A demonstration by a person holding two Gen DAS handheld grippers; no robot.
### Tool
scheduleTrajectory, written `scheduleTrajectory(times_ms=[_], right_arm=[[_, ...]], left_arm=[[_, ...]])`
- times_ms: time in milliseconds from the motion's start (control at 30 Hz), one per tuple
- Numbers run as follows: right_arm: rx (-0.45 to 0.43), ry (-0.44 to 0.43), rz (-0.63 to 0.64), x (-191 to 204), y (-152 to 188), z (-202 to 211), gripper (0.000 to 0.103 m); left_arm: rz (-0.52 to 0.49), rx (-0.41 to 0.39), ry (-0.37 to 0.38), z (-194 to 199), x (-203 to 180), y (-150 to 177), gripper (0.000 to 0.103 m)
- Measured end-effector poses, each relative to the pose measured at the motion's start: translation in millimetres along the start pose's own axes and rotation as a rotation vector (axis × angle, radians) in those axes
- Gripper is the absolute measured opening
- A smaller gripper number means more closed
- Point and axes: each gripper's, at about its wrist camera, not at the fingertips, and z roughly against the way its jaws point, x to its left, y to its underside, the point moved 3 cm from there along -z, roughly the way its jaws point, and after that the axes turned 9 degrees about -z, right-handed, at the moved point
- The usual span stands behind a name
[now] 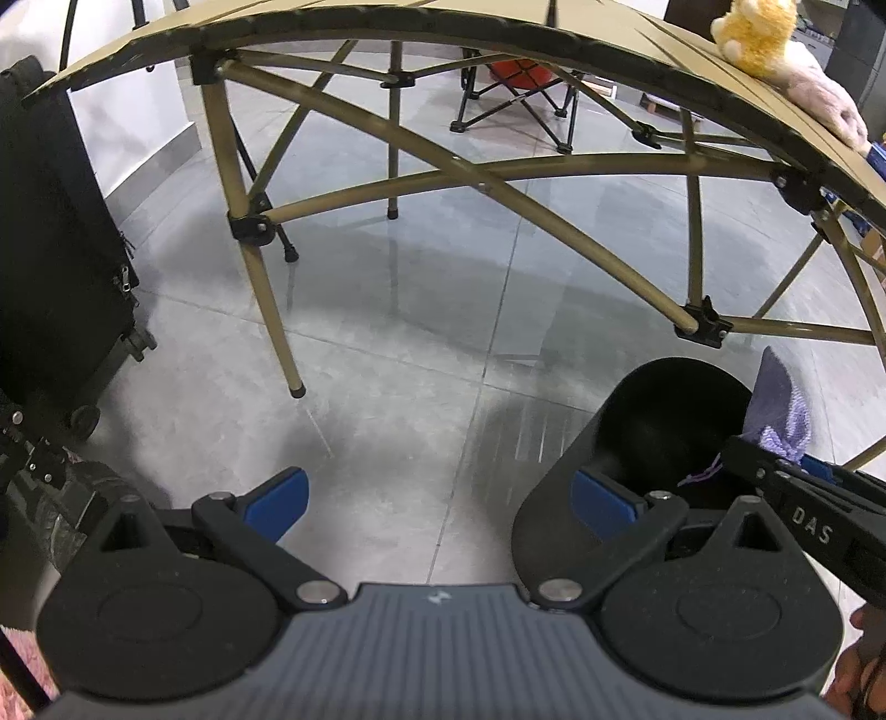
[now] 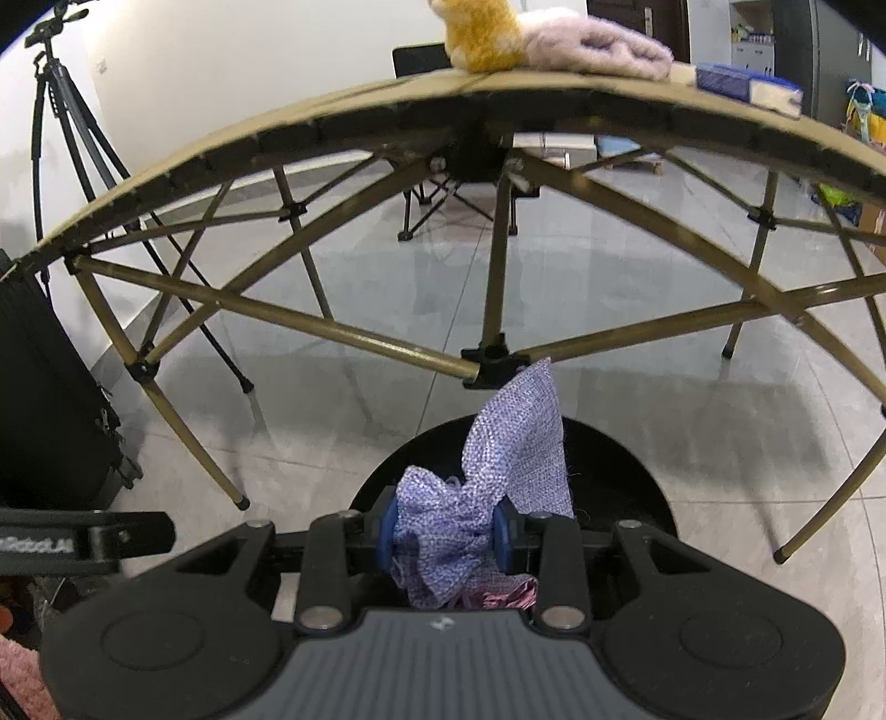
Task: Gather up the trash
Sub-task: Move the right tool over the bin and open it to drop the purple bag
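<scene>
Grey floor tiles (image 2: pixel 637 310) lie beyond; right fingers (image 2: pixel 443 534) pinch a purple cloth (image 2: pixel 515 443) over the black bin (image 2: pixel 620 471), left fingers (image 1: pixel 437 501) wide and empty; releasing comes next.

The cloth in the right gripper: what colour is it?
Lilac cloth, clearest in the right wrist view.

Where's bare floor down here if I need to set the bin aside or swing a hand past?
Bare tiles lie between the table leg and the black bin, and further under the table. It is crowded at the bin, where the right tongs grip the purple cloth, and beside the black suitcase. The crossing table struts block passes higher up.
</scene>
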Motion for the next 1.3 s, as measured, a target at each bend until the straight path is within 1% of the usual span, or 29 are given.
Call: scheduleTrajectory(times_ms=[233,500,733,833,867,900,933,967,1000,1067,1200,1300], right_arm=[[0.061,0.007,-0.032,-1,-1,-21,0.032],[0.13,0.037,-0.064,-6,5,-44,0.032],[0.154,0.048,-0.085,-12,8,-53,0.033],[0.16,0.05,-0.087,-13,9,-54,0.035],[0.163,0.046,-0.092,-13,8,-54,0.04],[0.165,0.047,-0.098,-14,8,-54,0.042],[0.166,0.046,-0.102,-14,8,-54,0.047],[0.168,0.046,-0.105,-15,8,-54,0.059],[0.168,0.05,-0.109,-15,8,-53,0.066],[0.171,0.065,-0.109,-16,9,-54,0.09],[0.183,0.088,-0.121,-21,10,-55,0.103],[0.187,0.094,-0.13,-24,11,-54,0.103]], left_arm=[[0.015,0.012,-0.006,-3,8,1,0.103],[0.013,0.024,-0.005,-6,9,1,0.103],[0.008,0.029,-0.005,-8,8,2,0.103],[0.008,0.029,-0.005,-8,8,2,0.103],[0.008,0.029,-0.005,-8,8,2,0.103],[0.008,0.028,-0.005,-8,7,2,0.103],[0.008,0.028,-0.004,-8,7,2,0.103],[0.008,0.029,-0.004,-8,8,2,0.103],[0.007,0.029,-0.004,-8,8,2,0.103],[0.007,0.029,-0.003,-8,8,2,0.103],[0.004,0.026,0.0,-7,6,3,0.103],[0.003,0.024,0.002,-7,6,4,0.103]])
